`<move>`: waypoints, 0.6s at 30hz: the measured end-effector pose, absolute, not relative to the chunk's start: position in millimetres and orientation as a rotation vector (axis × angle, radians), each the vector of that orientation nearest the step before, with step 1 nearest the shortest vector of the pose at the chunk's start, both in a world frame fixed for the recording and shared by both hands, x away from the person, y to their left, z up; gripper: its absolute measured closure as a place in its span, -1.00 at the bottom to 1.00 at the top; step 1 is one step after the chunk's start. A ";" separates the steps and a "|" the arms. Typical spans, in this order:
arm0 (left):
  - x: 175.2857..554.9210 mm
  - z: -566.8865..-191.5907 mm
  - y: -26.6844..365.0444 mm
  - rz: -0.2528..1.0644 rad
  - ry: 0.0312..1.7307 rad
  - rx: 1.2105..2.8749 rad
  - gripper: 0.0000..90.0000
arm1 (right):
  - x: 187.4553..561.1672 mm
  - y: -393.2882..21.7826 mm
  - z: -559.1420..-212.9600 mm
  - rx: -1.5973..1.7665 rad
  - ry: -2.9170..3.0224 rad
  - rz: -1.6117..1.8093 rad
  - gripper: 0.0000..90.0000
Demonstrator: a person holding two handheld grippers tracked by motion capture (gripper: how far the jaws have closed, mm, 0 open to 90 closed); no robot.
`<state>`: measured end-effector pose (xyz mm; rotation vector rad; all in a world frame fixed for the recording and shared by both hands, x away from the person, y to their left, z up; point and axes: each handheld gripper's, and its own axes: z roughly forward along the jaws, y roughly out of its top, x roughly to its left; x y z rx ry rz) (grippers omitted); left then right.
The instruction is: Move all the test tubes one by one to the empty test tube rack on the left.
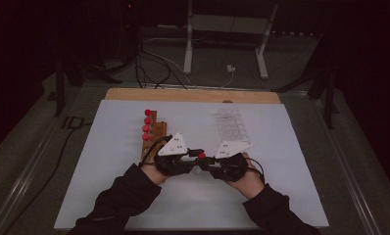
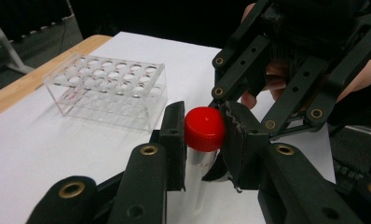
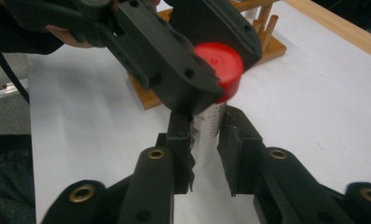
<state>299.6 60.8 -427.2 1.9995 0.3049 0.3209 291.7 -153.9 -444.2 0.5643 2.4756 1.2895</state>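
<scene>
- My right hand-held gripper (image 3: pixel 206 154) is clamping the tube (image 3: pixel 208 126) upright, steadying it.
- My left hand-held gripper (image 2: pixel 202 140) is pinching its red cap (image 2: pixel 204 128) for twisting; clear rack (image 2: pixel 110 88) is waiting at two o'clock.

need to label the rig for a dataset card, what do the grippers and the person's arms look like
Both the left gripper and the right gripper are black linkage frames with brass-coloured rivets, serrated black jaws and a grey three-cornered plate on top bearing small dark markings. A black cable loops from the left one. The person wears dark long sleeves.
</scene>
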 end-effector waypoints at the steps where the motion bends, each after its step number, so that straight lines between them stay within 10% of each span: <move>1: 299.7 -425.5 61.8 0.333 0.310 1.997 0.59 | 291.6 -154.6 -443.9 0.571 2.465 1.297 0.60; 18: 304.4 -386.6 116.8 0.471 0.398 1.930 0.60 | 290.0 -168.6 -434.7 0.648 2.328 1.392 -0.40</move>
